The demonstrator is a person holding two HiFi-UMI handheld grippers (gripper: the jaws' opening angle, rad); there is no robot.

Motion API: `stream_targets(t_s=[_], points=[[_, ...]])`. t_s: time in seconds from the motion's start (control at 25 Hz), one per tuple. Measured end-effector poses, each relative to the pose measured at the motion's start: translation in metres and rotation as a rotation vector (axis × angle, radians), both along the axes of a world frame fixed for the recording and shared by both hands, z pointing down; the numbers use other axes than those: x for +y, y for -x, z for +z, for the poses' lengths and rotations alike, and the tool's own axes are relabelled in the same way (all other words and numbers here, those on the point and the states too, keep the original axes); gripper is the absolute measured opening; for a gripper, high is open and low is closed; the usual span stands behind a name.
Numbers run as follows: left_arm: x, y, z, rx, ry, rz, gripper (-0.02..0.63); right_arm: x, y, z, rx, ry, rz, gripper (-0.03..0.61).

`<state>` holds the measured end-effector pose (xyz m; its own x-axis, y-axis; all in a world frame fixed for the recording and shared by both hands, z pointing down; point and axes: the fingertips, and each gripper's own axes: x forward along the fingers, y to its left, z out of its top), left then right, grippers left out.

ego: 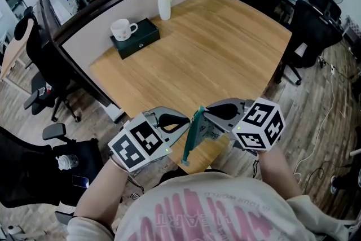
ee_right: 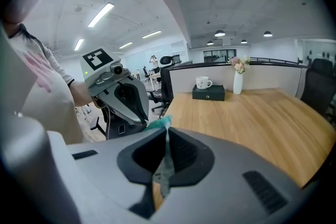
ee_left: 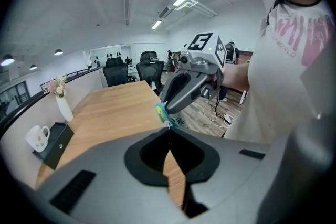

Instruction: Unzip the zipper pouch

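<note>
- The worktop (ego: 214, 48) stretches away from the person, and the work is in the air over its near edge.
- The zipper pouch (ego: 193, 135) hangs edge-on, its long axis running from the jaws down toward the person.
- The left hand-held gripper (ego: 186, 123) and the right hand-held gripper (ego: 207, 114) face each other. Each is clamped tight on the pouch's upper end, and both are equally near. The zipper probably lies between them.
</note>
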<state>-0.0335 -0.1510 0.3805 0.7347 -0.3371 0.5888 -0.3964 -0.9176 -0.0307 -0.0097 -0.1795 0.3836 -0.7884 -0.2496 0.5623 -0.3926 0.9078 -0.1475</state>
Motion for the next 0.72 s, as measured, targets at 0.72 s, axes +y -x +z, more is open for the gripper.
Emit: stream_targets(t_s=[0.72], points=[[0.001,0.021,0.005,0.003,0.015,-0.026,0.005,-0.025,0.0,-0.002,-0.04,0.028,0.141,0.003]])
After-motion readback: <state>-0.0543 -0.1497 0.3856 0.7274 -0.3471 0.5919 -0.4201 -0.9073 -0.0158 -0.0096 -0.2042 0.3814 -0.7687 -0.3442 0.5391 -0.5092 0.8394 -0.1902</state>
